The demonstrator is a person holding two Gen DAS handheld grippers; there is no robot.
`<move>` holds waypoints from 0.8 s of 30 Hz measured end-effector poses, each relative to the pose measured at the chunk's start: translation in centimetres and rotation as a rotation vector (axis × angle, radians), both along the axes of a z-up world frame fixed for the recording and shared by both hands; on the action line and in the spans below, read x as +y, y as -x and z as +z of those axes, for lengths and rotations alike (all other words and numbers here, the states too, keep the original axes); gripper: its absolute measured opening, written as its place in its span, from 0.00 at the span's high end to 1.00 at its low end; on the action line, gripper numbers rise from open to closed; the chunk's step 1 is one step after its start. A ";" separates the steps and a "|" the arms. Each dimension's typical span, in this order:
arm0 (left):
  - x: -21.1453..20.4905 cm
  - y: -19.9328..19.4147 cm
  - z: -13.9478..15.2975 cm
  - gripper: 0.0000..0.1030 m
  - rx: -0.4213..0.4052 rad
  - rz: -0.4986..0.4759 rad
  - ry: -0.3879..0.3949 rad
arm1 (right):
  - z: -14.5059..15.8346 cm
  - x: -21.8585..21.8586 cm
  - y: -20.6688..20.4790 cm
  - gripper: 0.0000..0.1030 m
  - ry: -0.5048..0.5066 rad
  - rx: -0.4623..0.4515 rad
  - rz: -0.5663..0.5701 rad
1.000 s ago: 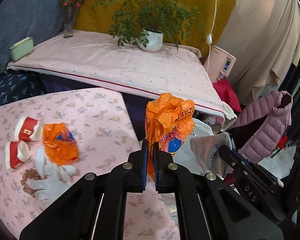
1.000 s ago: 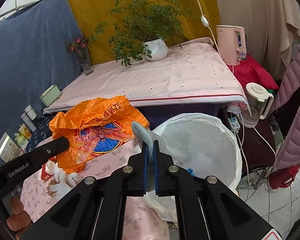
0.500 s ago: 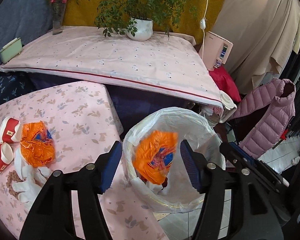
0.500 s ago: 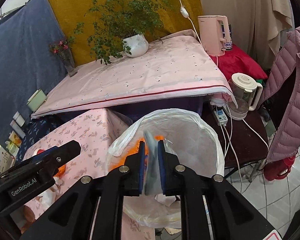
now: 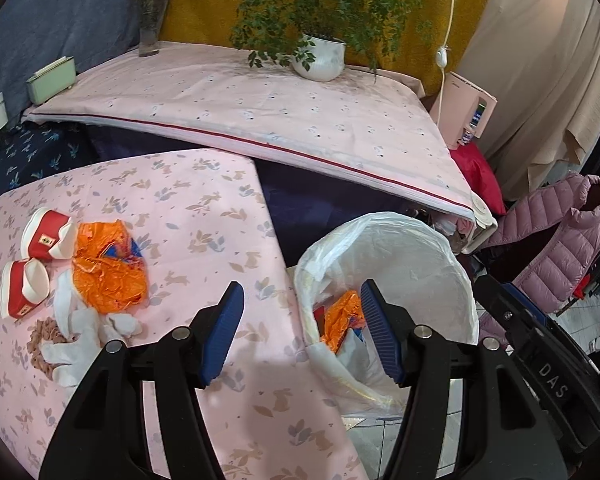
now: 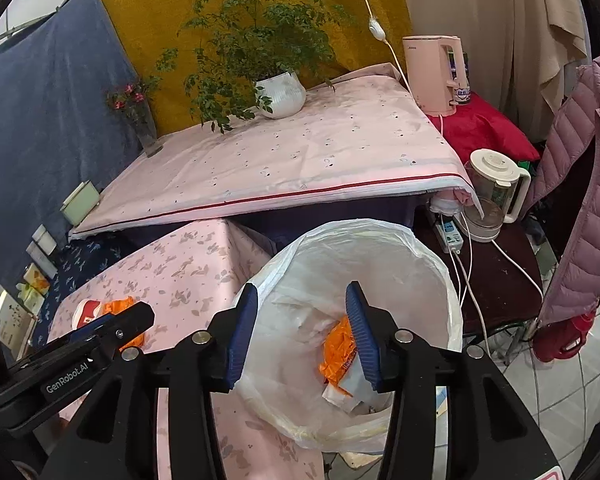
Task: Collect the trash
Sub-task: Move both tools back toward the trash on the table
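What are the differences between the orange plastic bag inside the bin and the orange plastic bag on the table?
The orange bag in the bin lies deep inside the white-lined bin, partly hidden among other trash; the orange bag on the table lies in full view on the pink cloth, beside two red cups and a white glove. Both are crumpled, orange with blue print.

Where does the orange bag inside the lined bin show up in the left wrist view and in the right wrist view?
Left wrist: orange bag low in the bin, right of centre, beside the right blue pad.
Right wrist: orange bag deep in the bin, lower centre, beside the right pad.
Shared landmark: white potted plant on the back table.
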State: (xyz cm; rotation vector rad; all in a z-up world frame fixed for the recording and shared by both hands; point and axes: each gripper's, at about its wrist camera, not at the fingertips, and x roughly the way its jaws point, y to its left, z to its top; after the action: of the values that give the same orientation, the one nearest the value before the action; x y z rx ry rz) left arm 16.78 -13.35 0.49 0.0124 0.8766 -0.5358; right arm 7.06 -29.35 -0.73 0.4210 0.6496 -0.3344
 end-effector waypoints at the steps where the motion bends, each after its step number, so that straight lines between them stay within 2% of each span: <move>1: 0.5 0.0 -0.1 0.44 0.001 0.008 0.001 | 0.0 0.4 -0.1 0.56 0.002 0.001 0.008; 14: 9.0 -1.2 -0.9 0.44 0.026 0.163 0.012 | 0.4 7.7 -2.2 0.53 0.021 0.010 0.153; 24: 18.0 -2.9 -3.0 0.41 0.064 0.333 -0.011 | -0.7 15.1 -4.7 0.53 0.024 0.049 0.312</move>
State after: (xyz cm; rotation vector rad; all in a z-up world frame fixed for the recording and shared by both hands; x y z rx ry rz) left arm 19.65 4.69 -2.46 -0.1394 0.9218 -0.2208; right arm 11.79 -14.21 -1.43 0.2830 0.7466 -0.0559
